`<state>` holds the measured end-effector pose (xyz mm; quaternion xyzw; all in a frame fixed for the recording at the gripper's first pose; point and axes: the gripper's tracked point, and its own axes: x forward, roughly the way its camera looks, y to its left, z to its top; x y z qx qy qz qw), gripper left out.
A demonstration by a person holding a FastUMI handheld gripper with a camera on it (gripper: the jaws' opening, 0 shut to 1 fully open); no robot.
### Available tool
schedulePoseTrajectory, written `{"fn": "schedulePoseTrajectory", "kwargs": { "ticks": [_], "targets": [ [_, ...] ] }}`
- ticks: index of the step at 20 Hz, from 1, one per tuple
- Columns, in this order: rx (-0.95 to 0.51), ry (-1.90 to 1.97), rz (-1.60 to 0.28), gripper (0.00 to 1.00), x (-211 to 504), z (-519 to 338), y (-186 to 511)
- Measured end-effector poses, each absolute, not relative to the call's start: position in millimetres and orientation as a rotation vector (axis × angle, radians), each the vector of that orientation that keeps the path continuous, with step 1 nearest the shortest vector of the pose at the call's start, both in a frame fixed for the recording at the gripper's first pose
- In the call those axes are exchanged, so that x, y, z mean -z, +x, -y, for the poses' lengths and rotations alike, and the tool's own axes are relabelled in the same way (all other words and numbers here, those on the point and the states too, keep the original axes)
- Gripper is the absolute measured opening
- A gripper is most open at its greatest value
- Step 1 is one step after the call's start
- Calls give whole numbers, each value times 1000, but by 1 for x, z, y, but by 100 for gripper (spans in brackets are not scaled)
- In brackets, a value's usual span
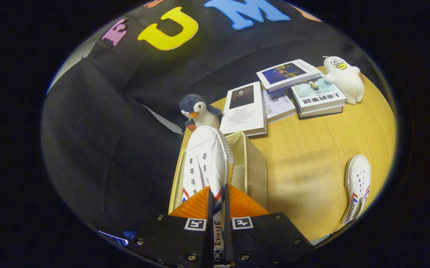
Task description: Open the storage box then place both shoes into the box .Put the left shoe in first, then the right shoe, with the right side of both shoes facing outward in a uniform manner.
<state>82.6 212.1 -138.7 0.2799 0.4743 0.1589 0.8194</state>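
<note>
I am seeing the gripper (217,203) clamping a white canvas shoe (204,163) with metal eyelets over a matt cloth-lined storage box (254,163), while at two o'clock a second canvas shoe (358,186) is lying on the smooth wood-grain table (312,149) near glossy paper books (280,91) and fuzzy plush toys (345,78).

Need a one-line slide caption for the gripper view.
Gripper shut on a white shoe over the open storage box; second shoe waits on the table.

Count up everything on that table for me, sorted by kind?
Shoes: 2, one pinched in the gripper over the box, one lying on the table
Plush toys: 2
Books: 4
Storage boxes: 1
Total: 9
</note>
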Motion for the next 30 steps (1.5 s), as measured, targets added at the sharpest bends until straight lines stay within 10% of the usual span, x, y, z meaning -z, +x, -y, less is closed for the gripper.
{"fn": "schedulePoseTrajectory", "kwargs": {
  "ticks": [30],
  "targets": [
    [-303, 507, -1144, 19, 246, -330, 84]
  ]
}}
